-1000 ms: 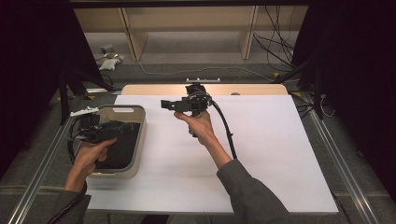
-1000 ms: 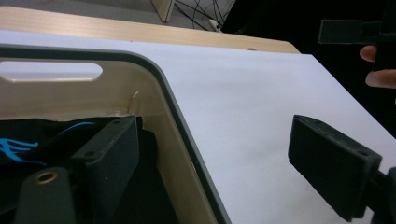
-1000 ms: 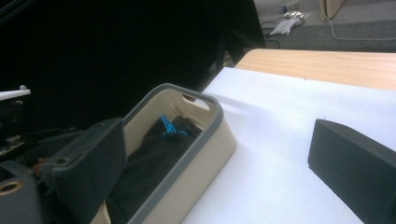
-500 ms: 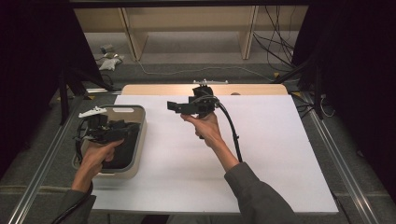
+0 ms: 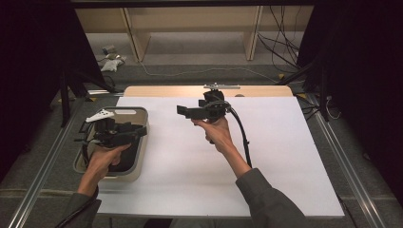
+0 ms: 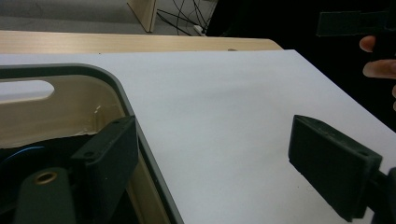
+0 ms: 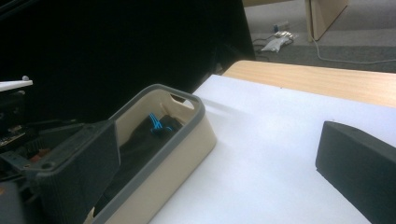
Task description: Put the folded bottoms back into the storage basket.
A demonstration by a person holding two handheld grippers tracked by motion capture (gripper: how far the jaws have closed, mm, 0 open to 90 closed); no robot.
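Note:
My left gripper (image 5: 135, 130) hovers over a beige bin (image 5: 140, 124) with a grey rim at the table's left side, pointing to the right. Its jaws are wide apart with nothing between them (image 6: 219, 163), one over the bin's rim (image 6: 100, 74) and one over the white table. My right gripper (image 5: 184, 110) is held above the table's far middle and points left toward the bin. It is open and empty (image 7: 215, 163). Inside the bin (image 7: 187, 140) lies a dark bundle with a blue cord (image 7: 158, 123).
A white sheet (image 5: 285, 156) covers the table, with a wooden strip (image 5: 161, 91) along its far edge. A black cable (image 5: 242, 135) trails from the right gripper along the forearm. Metal rails run along both sides. Cables and shelf legs lie on the floor beyond.
The left gripper has lifted out of the bin and turned toward the right. The right gripper has drifted a little to the right and stays raised.

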